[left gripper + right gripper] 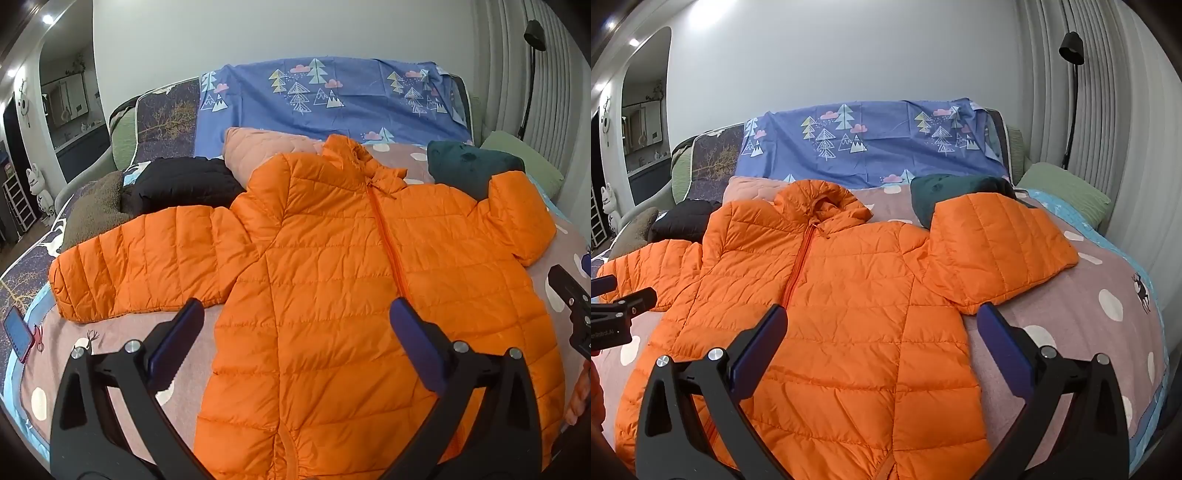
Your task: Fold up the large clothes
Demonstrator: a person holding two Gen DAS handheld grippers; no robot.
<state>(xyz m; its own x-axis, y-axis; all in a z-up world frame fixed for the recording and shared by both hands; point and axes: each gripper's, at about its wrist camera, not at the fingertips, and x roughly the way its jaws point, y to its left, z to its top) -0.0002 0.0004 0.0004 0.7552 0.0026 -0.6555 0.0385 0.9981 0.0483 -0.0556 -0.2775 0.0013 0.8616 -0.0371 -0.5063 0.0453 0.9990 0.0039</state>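
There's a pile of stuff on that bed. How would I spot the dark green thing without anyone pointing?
Start at the orange puffer jacket spread flat on the bed. Follow its sleeve on the curtain side, the one bent back on itself. Just behind it lies the dark green bundle, the only teal-green item; the black bundle sits on the jacket's opposite side.

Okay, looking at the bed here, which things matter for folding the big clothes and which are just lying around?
For the job:
orange quilted puffer jacket
left gripper, open
right gripper, open

Lying about:
black puffy garment
dark green cushion
phone in red case
brown fleecy cushion
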